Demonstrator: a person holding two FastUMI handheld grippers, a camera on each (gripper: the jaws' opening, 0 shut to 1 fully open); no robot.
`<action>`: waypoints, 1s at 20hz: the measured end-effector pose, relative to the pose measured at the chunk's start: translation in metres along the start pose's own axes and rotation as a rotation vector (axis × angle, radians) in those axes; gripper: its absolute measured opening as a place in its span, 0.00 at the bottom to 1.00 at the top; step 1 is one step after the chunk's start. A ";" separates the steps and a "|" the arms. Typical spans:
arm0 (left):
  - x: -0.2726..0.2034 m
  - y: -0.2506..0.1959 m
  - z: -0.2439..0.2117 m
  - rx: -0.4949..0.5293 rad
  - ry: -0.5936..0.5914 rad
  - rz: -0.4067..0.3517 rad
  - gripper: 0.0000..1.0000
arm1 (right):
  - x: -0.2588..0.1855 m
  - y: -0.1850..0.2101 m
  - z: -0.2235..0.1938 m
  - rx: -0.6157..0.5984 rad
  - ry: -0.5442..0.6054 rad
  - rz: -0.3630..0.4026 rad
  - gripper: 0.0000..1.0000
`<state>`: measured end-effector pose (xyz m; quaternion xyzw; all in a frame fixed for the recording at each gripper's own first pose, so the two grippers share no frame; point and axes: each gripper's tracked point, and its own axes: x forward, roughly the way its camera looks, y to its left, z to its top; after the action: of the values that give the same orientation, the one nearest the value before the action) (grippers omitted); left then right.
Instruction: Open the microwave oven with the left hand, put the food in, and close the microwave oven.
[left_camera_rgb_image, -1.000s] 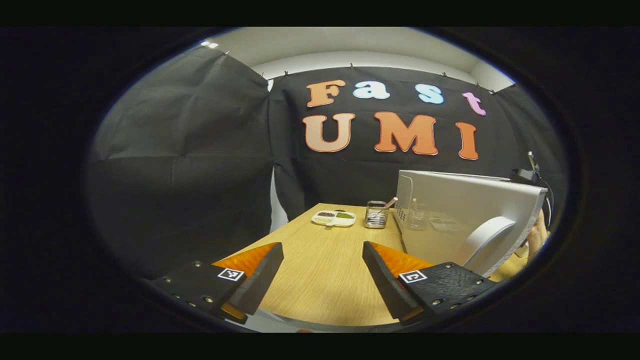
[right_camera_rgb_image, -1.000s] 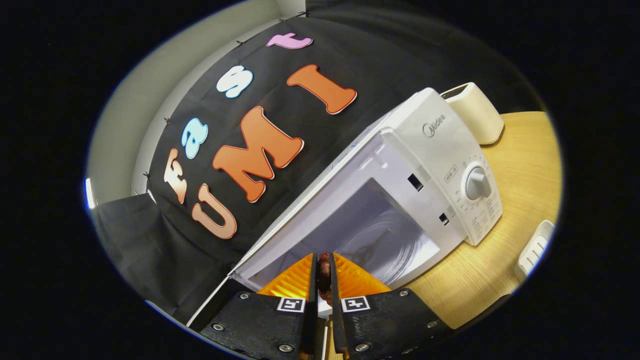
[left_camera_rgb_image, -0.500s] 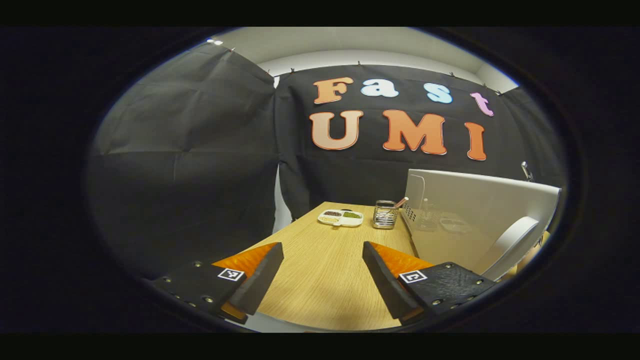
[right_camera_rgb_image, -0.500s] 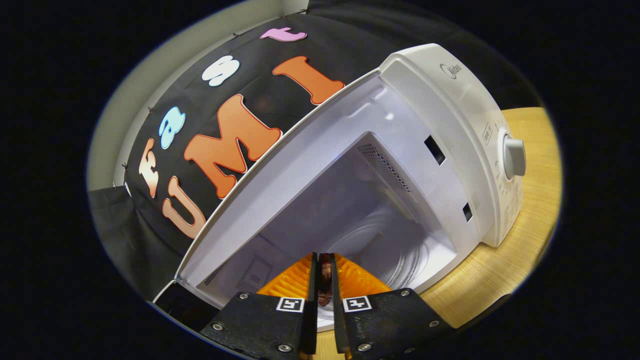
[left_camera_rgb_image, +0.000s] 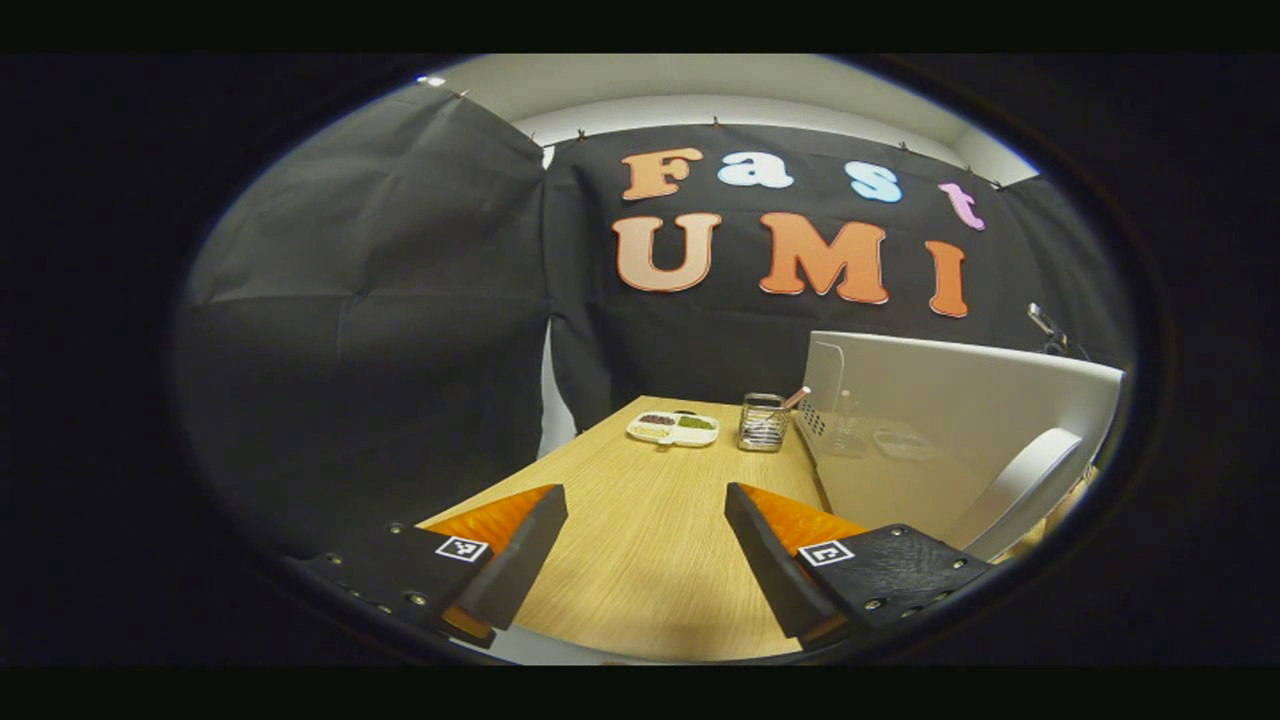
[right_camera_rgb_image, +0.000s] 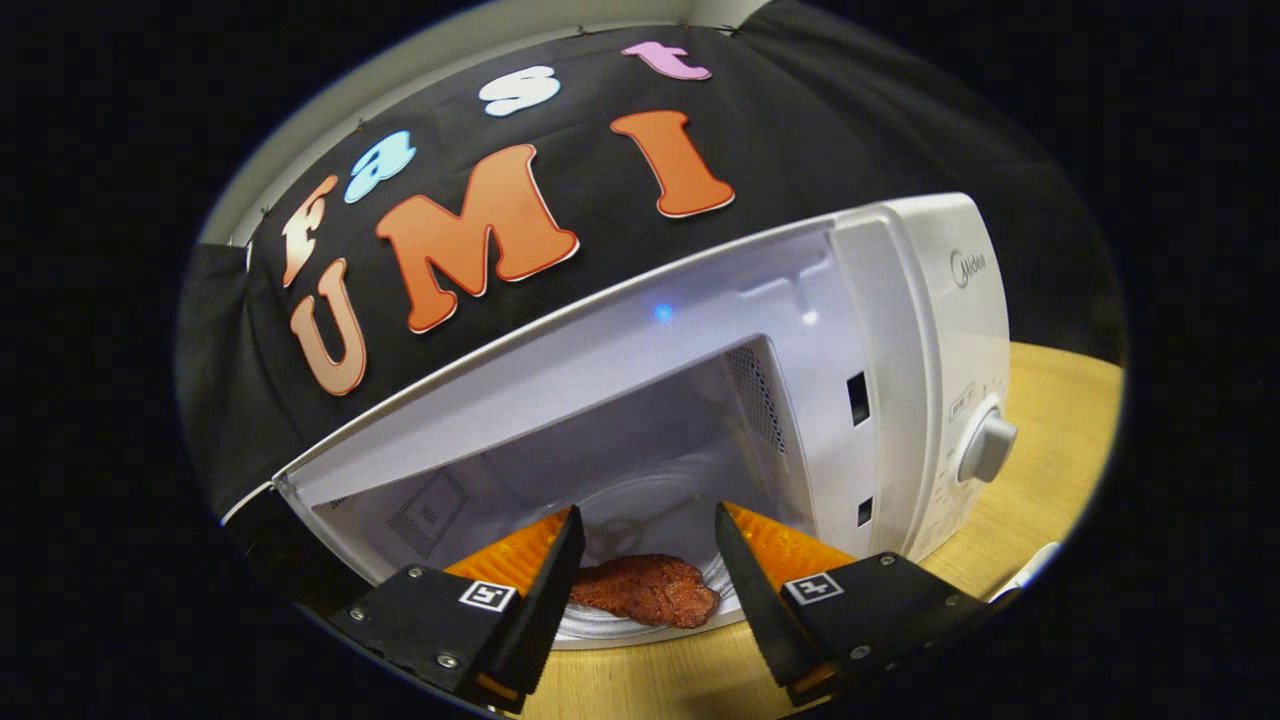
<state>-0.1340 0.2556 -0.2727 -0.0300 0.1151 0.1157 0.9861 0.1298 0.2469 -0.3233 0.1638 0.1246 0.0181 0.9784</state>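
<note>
With the meat (right_camera_rgb_image: 645, 590) lying in the microwave (right_camera_rgb_image: 900, 330) at 6 o'clock, both our right gripper (right_camera_rgb_image: 640, 560) and left gripper (left_camera_rgb_image: 645, 540) gape empty, so closing the door (left_camera_rgb_image: 960, 420) comes next

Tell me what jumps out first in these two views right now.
The open microwave in the right gripper view, with the food lying on its turntable between the open right gripper. In the left gripper view, the door stands beside the open left gripper.
</note>
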 end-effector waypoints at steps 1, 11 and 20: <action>0.000 -0.002 0.001 -0.003 -0.004 -0.004 0.95 | -0.008 0.001 0.005 -0.044 -0.009 0.014 0.87; -0.016 -0.024 0.008 0.008 -0.017 -0.052 0.95 | -0.112 -0.026 0.080 -0.361 -0.068 0.126 0.95; -0.036 -0.065 0.010 -0.028 -0.021 -0.122 0.94 | -0.182 -0.096 0.167 -0.345 -0.107 0.088 0.95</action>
<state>-0.1507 0.1854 -0.2529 -0.0498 0.1009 0.0572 0.9920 -0.0048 0.0895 -0.1582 -0.0006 0.0602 0.0734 0.9955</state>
